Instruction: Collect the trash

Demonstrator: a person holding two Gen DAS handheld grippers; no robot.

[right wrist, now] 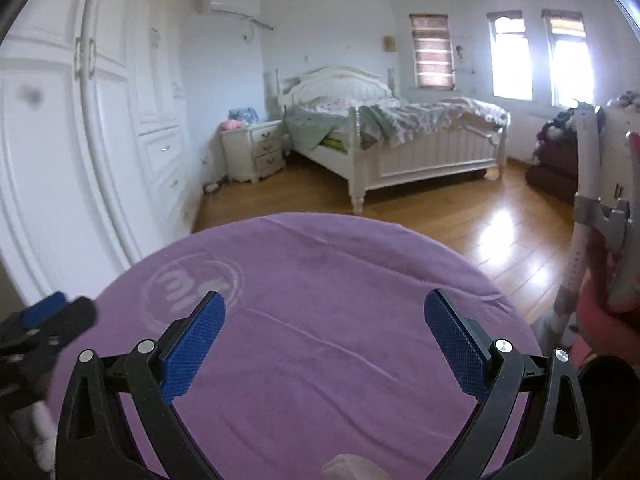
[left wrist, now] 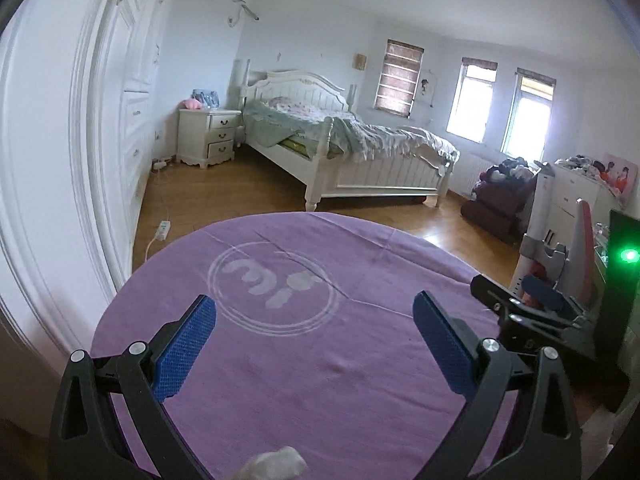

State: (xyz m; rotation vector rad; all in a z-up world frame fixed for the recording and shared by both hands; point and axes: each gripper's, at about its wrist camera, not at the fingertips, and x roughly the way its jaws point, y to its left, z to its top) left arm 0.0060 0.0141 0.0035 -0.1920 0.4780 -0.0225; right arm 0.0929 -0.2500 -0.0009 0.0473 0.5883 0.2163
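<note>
The left gripper [left wrist: 314, 322] hangs over a round table draped in a purple cloth [left wrist: 360, 368], its blue pads [left wrist: 185, 350] spread wide with nothing between them. Just below and behind its fingers, at the bottom edge of the left wrist view, lies a crumpled white wad of paper [left wrist: 276, 464] on the cloth. Ahead of the pads a pale circular logo [left wrist: 274, 288] is printed on the fabric. Off to its right the right gripper [left wrist: 532, 304] juts in over the table's rim.

The right gripper [right wrist: 324, 332] is likewise spread wide and empty above the same purple cloth [right wrist: 320, 300]. A pale crumpled piece [right wrist: 346, 468] shows at the bottom edge, close under the fingers; what it is cannot be told. To its left the left gripper [right wrist: 44, 320] appears, blurred.

Beyond the table lie a wooden floor [right wrist: 460, 224], a white bed [right wrist: 400, 136] with rumpled bedding, a white nightstand [right wrist: 256, 148], a white wardrobe [right wrist: 60, 140] and an air conditioner [right wrist: 230, 2] on the far wall.
</note>
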